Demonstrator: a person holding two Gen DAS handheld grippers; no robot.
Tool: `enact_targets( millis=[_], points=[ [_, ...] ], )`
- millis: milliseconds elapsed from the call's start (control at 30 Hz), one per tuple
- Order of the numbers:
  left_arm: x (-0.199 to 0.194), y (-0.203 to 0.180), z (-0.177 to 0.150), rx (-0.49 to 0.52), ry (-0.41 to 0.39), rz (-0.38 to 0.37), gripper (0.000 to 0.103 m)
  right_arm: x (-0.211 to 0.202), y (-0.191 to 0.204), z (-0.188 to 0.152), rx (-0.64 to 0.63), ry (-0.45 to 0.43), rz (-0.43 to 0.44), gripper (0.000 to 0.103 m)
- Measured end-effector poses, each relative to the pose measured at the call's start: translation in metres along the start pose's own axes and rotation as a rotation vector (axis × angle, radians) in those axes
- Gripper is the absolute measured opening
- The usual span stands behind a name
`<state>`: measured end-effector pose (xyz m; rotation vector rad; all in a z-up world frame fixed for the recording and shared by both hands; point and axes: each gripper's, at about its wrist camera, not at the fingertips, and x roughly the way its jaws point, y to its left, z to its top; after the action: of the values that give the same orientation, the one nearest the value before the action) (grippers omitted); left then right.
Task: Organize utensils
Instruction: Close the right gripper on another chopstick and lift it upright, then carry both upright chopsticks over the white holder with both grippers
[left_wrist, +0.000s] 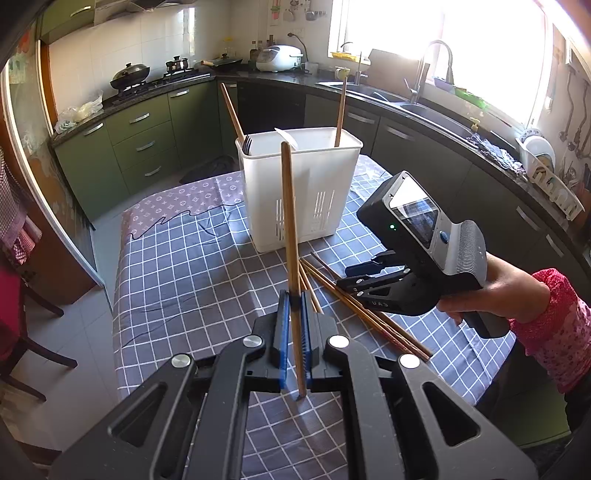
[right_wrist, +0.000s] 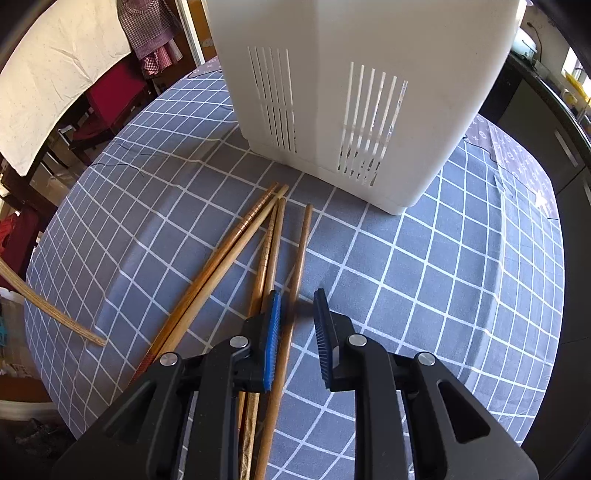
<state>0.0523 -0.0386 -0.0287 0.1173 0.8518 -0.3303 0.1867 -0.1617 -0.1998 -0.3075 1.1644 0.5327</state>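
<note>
Left hand-held gripper (left_wrist: 295, 325) is clamping an upright chopstick (left_wrist: 290, 221); right hand-held gripper (right_wrist: 295, 325), open, is straddling another chopstick (right_wrist: 301, 254), probably needing closing.

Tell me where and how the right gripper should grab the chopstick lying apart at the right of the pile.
Probably mid-shaft, from straight above. That lone chopstick lies flat on the tablecloth, slightly apart from the pile, and the open right gripper already has it between its fingers, pads across the thin shaft. Lower and close.

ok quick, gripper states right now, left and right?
Left gripper: closed on an upright chopstick.
Right gripper: open, holding nothing, astride a loose chopstick on the table.
</note>
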Motion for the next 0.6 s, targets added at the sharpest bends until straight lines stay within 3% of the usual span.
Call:
enact_targets(
  millis=[67, 233, 433, 600],
  points=[
    [0.000, 0.000, 0.000, 0.001, 0.000, 0.000, 0.006, 0.002, 0.001, 0.002, 0.001, -0.008, 0.008, 0.008],
    [0.000, -0.001, 0.000, 0.004, 0.000, 0.002, 0.006, -0.018, -0.008, 0.001, 0.031, -0.076, 0.027, 0.006],
    [0.000, -0.001, 0.000, 0.008, 0.003, -0.001, 0.006, -0.089, -0.015, -0.015, 0.059, -0.255, 0.056, 0.006],
    [0.000, -0.001, 0.000, 0.017, 0.002, 0.003, 0.006, -0.155, -0.020, -0.047, 0.067, -0.410, 0.018, 0.006]
  ],
)
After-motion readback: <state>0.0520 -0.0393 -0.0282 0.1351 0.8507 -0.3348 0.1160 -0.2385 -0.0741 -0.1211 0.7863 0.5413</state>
